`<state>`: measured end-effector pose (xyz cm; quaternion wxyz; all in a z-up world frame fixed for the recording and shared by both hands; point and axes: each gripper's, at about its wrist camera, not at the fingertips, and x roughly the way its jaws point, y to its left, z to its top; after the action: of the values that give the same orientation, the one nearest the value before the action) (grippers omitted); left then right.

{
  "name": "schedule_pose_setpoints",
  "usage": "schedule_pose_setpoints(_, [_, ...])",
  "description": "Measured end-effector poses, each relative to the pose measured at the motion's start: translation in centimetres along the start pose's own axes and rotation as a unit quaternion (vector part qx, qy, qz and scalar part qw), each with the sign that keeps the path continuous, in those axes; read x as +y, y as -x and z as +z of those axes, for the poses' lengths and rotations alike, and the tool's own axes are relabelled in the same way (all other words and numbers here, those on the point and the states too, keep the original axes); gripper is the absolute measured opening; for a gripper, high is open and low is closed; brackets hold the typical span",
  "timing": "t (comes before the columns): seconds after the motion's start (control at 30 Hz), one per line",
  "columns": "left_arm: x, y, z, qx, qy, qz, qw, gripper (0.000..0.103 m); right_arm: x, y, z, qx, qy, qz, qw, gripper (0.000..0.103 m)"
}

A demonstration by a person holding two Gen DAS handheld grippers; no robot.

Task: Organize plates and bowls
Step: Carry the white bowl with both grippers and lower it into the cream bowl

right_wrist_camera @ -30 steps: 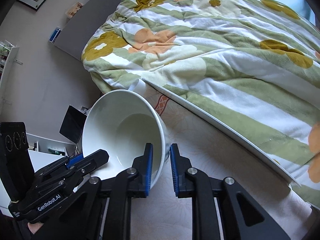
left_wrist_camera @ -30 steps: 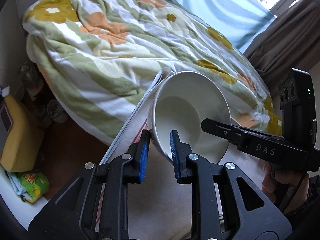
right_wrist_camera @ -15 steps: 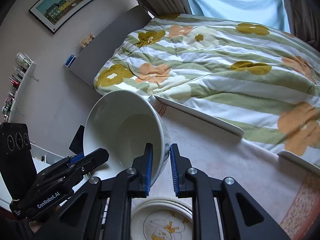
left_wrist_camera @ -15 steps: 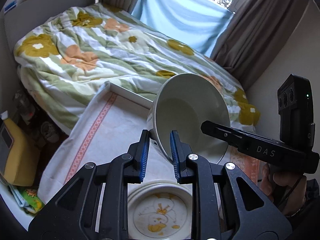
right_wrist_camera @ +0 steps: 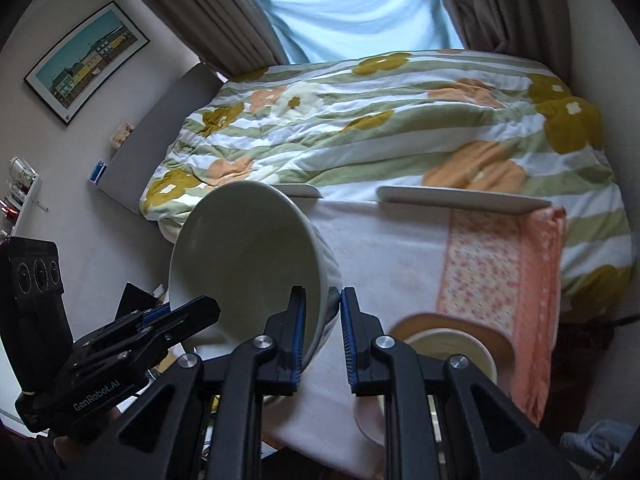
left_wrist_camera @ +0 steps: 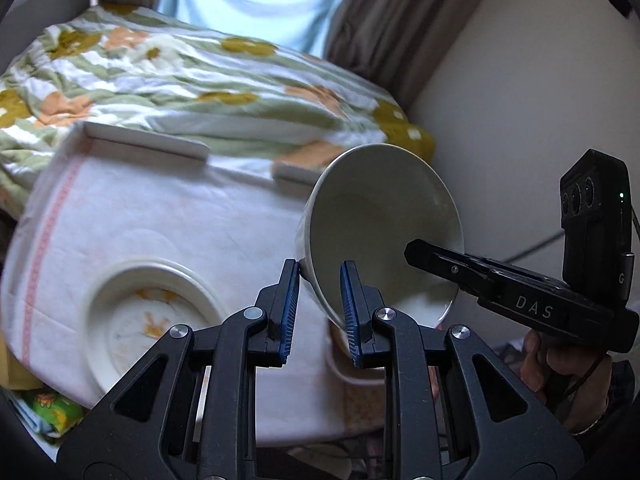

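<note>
Left wrist view: the left gripper (left_wrist_camera: 319, 308) pinches the near rim of a large white bowl (left_wrist_camera: 380, 216), jaws narrow with the bowl's wall between the blue pads. The right gripper (left_wrist_camera: 424, 254) comes in from 3 o'clock and clamps the opposite rim, a hand (left_wrist_camera: 560, 364) on its grip. The bowl hangs tilted in the air, mouth toward the cameras, above a white cloth-covered table (left_wrist_camera: 168, 208). At 8 o'clock of the bowl a stack of plates with a yellow print (left_wrist_camera: 152, 312) sits on the cloth; just below the bowl, at 6 o'clock, the rim of another dish (left_wrist_camera: 352, 376) shows, mostly hidden. In the right wrist view the right gripper (right_wrist_camera: 322, 334) is likewise closed narrow on the bowl's (right_wrist_camera: 248, 256) wall, with the left gripper (right_wrist_camera: 188, 320) at 9 o'clock. At 4 o'clock a smaller bowl resting on a brown plate (right_wrist_camera: 452, 344) waits on the table, beside a pink floral cloth (right_wrist_camera: 500, 280). A flowered quilt (right_wrist_camera: 380, 120) lies at 12 o'clock. Judgement: sorting is partway along, since plates look stacked already, while the big bowl is carried and has yet to be set down; where it belongs cannot be told.
</note>
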<state>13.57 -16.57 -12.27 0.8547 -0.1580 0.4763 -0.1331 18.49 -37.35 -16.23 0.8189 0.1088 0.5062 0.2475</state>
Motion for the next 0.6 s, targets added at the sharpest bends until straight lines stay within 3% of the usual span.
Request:
schedule_pose_setpoints(0.23, [-4.9, -5.8, -3.5, 0.077, -0.052, -0.012, 0.9956, 0.019, -6.1, 0.9, -4.7, 0.012, -0.070, -0.044, 0.997, 0.016])
schedule_pose_setpoints(0.43, [-6.2, -10.3, -5.7, 0.134, -0.094, 0.008, 0.9865, 0.018, -9.4, -0.6, -6.9, 0.029, -0.118, -0.060, 0.991, 0.016])
schedule_pose_setpoints(0.6, [-5.7, -12.6, -5.7, 0.155, -0.118, 0.024, 0.9804, 0.018, -11.2, -1.6, -7.6, 0.034, -0.136, -0.067, 0.988, 0.016])
